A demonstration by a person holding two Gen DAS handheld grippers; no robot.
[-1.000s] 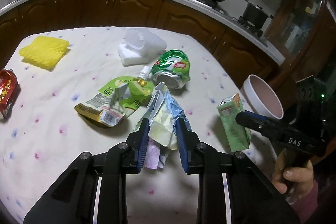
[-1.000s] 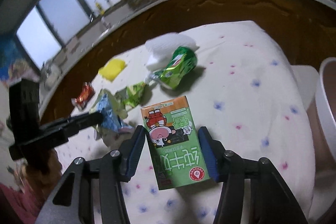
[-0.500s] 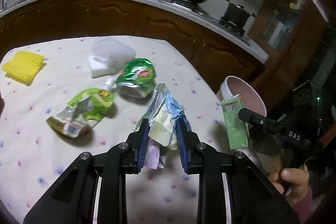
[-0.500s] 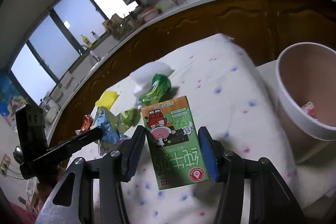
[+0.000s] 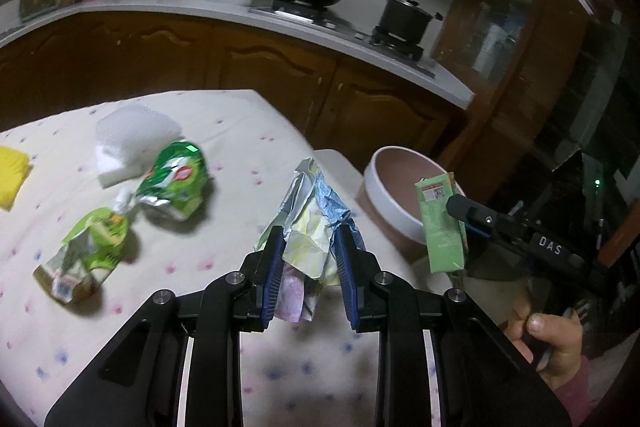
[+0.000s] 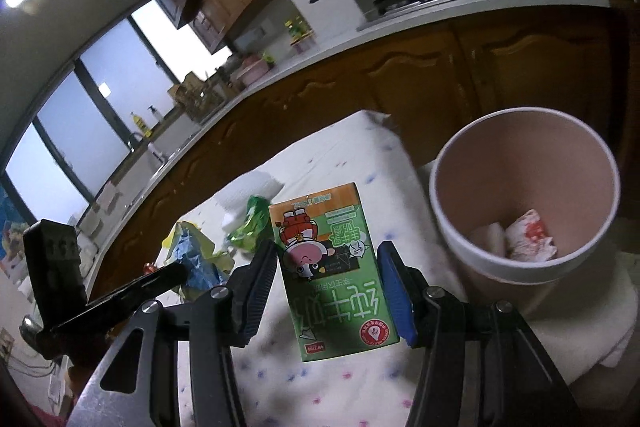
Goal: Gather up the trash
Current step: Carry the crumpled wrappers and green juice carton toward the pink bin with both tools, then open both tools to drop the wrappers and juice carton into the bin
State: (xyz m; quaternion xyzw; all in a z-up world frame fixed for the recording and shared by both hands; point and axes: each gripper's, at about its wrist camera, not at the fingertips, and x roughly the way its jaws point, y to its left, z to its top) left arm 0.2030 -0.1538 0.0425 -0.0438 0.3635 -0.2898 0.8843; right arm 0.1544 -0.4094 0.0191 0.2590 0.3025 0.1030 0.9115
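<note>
One green milk carton (image 6: pixel 335 273) is clamped in the right gripper (image 6: pixel 328 291), now beside the pink bin (image 6: pixel 524 267), closer than before. One crumpled wrapper (image 5: pixel 310 227) remains pinched in the left gripper (image 5: pixel 308 267). Two green packages, one white foam block (image 5: pixel 132 143) lie on the tablecloth (image 5: pixel 240 155).

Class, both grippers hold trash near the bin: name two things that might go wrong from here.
1. The milk carton in the right gripper hangs short of the bin; released now, it would probably miss.
2. The crumpled wrapper in the left gripper dangles loosely and may slip out.
</note>
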